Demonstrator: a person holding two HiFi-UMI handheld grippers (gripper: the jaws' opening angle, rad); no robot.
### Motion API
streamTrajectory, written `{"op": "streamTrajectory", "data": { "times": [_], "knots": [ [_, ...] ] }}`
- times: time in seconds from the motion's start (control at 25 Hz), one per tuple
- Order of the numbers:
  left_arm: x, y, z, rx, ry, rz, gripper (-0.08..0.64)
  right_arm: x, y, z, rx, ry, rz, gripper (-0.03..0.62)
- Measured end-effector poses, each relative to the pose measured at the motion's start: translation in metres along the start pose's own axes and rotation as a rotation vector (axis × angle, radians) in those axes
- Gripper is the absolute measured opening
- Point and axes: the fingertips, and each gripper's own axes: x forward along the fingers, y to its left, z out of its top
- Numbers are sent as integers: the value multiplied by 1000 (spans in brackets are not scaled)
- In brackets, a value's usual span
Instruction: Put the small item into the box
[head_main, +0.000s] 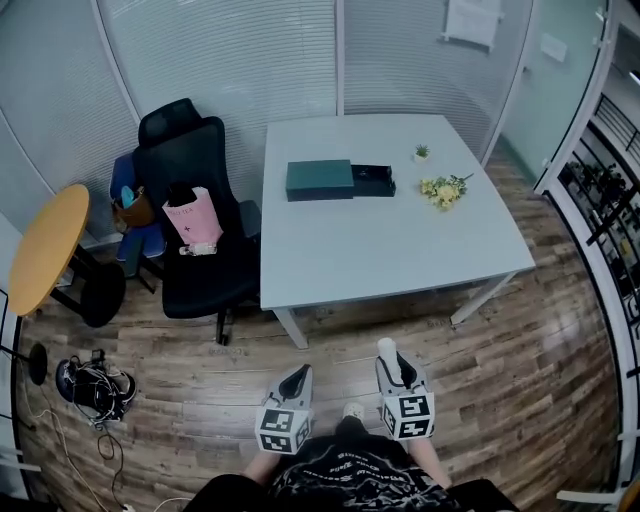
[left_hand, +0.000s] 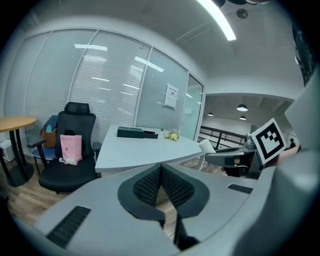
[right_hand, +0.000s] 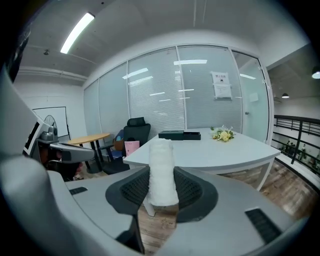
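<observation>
R gripper (right_hand: 161, 186) clamped on small white cloth-like roll (right_hand: 161, 167), upright betw. pads for a clean drop into dark green rectangular box (head_main: 320, 180) on pale grey table (head_main: 390, 255), well apart; L gripper (left_hand: 161, 184) closed, empty, prob. spare.

A pale grey table (head_main: 380, 250) stands on a wood-plank floor (head_main: 500, 380). At its far side lie a green box (head_main: 320, 180) and, touching its right end, a black box (head_main: 373, 180). Further right are a small potted plant (head_main: 422, 153) and yellow flowers (head_main: 443, 189). On the floor to the left stand a chair (head_main: 200, 275) and a round table (head_main: 45, 245), with tangled cables (head_main: 95, 388) nearer.
</observation>
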Motion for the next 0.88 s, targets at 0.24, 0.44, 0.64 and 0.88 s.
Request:
{"op": "streamTrajectory", "data": {
  "times": [0.24,0.44,0.64,0.88],
  "knots": [
    [43,-20,17,-14,-16,20,20,28,-45,24,-21,-18,31,150],
    [71,-34,20,-27,-14,44,20,43,-71,31,-30,-21,64,150],
    [93,-48,29,-22,-26,40,20,52,-91,37,-22,-29,75,150],
    [111,-54,36,-14,-26,24,20,57,-101,40,1,-34,76,150]
  ]
}}
